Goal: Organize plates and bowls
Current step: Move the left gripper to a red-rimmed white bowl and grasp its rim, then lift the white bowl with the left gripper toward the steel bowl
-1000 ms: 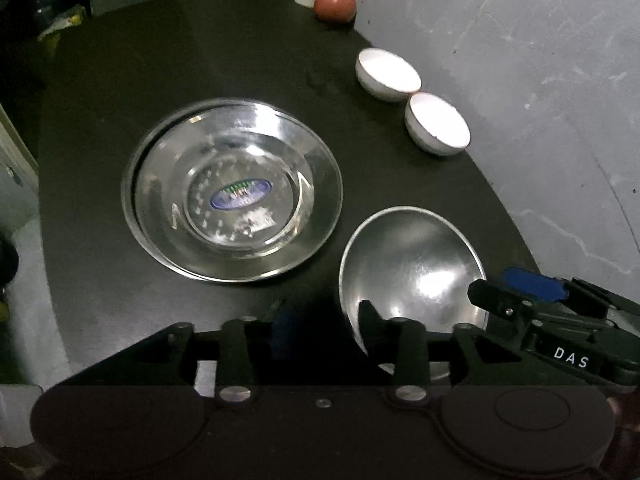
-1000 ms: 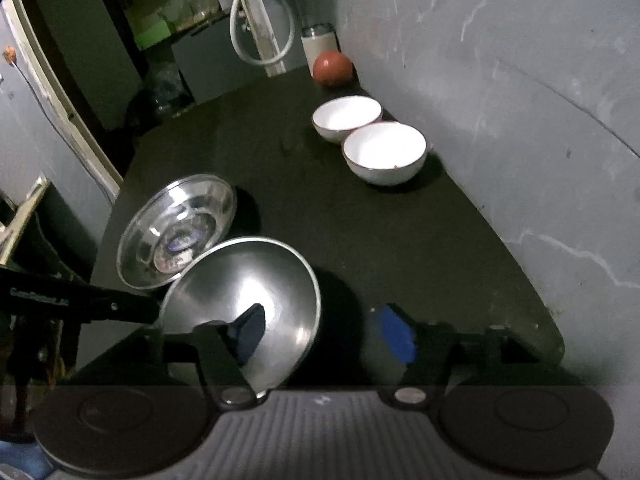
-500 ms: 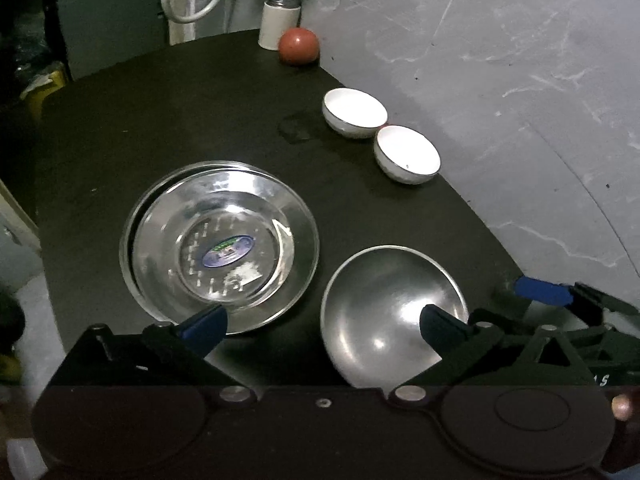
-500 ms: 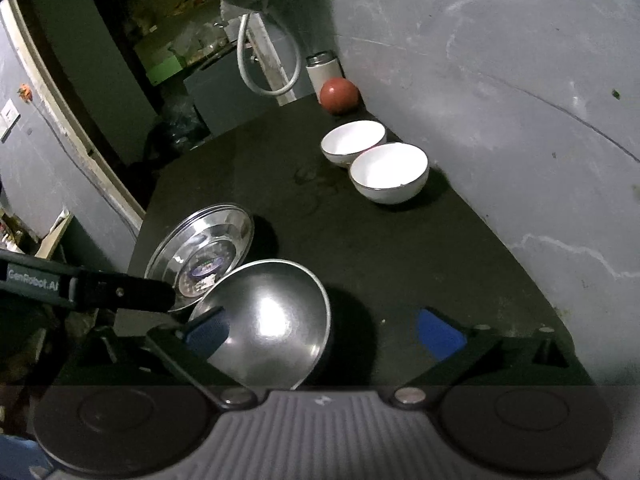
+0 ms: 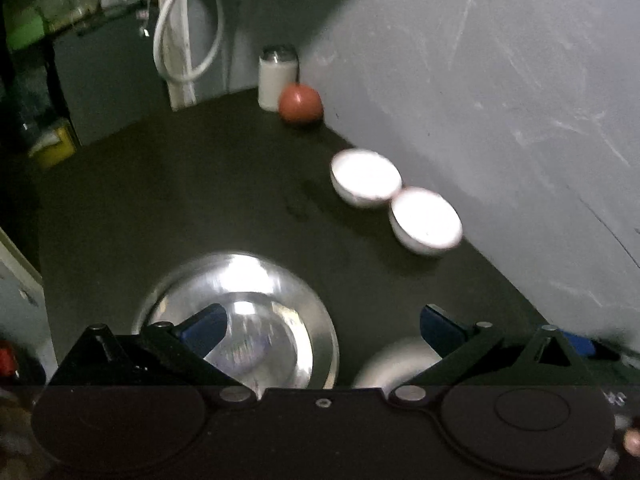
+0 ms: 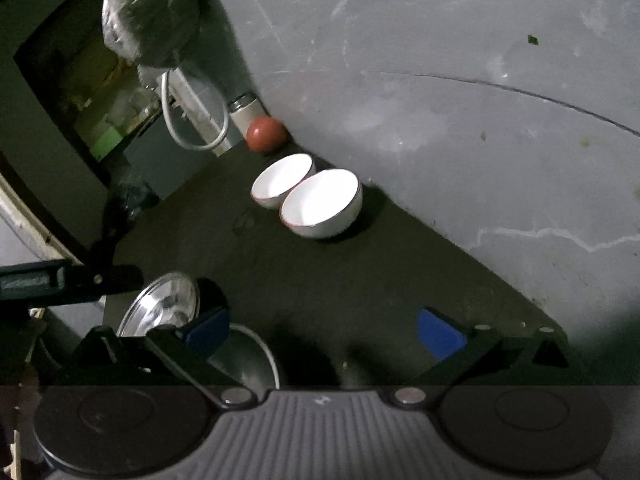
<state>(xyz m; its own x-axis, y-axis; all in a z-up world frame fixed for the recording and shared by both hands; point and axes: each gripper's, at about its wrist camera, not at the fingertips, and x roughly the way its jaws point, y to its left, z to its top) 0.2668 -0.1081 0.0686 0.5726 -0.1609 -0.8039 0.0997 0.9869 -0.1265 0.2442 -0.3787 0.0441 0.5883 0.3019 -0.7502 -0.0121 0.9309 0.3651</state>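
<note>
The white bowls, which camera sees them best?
The right wrist view. The two white bowls sit sharp there, rims and red edge lines clear, near the middle of the picture. The left wrist view shows both bowls too, but blurred, with no rim detail.

Both tongs [image 5: 320,328] [image 6: 324,334] are black linkages with blue pads and silver pivot screws — the right's housing ribbed grey.
</note>
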